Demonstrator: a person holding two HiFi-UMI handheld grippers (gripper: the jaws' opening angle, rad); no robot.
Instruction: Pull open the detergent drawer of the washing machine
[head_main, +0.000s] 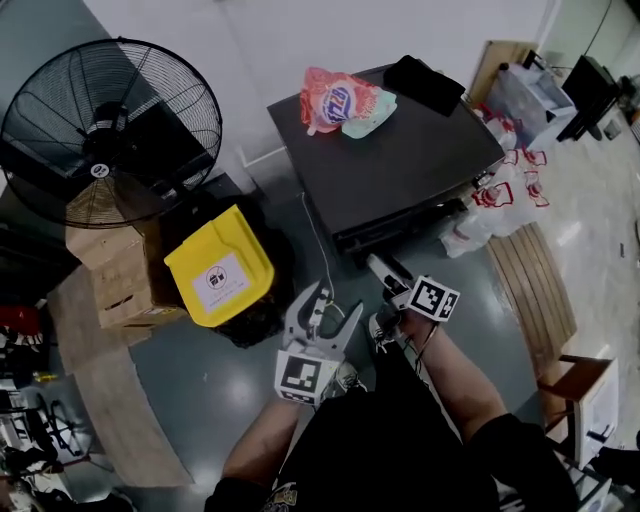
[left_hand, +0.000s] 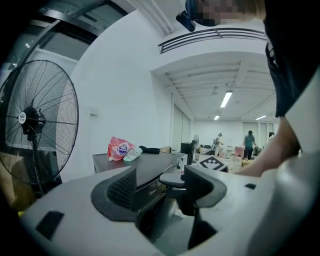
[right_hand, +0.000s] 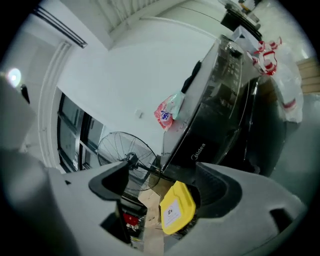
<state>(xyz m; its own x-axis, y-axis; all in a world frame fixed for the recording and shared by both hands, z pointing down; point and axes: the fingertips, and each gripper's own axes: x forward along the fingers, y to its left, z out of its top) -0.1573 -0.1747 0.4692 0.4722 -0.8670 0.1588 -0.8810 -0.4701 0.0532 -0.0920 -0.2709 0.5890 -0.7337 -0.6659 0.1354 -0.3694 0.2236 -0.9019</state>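
The dark washing machine (head_main: 400, 150) stands ahead of me, its front panel (head_main: 400, 228) facing me. From here I cannot pick out the detergent drawer on that panel. My left gripper (head_main: 328, 303) hovers open above the floor, short of the machine's front left corner. The right gripper (head_main: 383, 285) is open too, close to the front panel, with nothing between its jaws. In the left gripper view the gripper (left_hand: 162, 187) points at the machine (left_hand: 145, 167). In the right gripper view the gripper (right_hand: 162, 185) is rolled, so the machine (right_hand: 220, 110) appears tilted.
A pink detergent bag (head_main: 345, 103) and a black cloth (head_main: 425, 82) lie on the machine's top. A yellow bin lid (head_main: 220, 265), cardboard boxes (head_main: 115, 270) and a big fan (head_main: 105, 130) stand left. White plastic bags (head_main: 500, 200) and a wooden board (head_main: 530, 280) are right.
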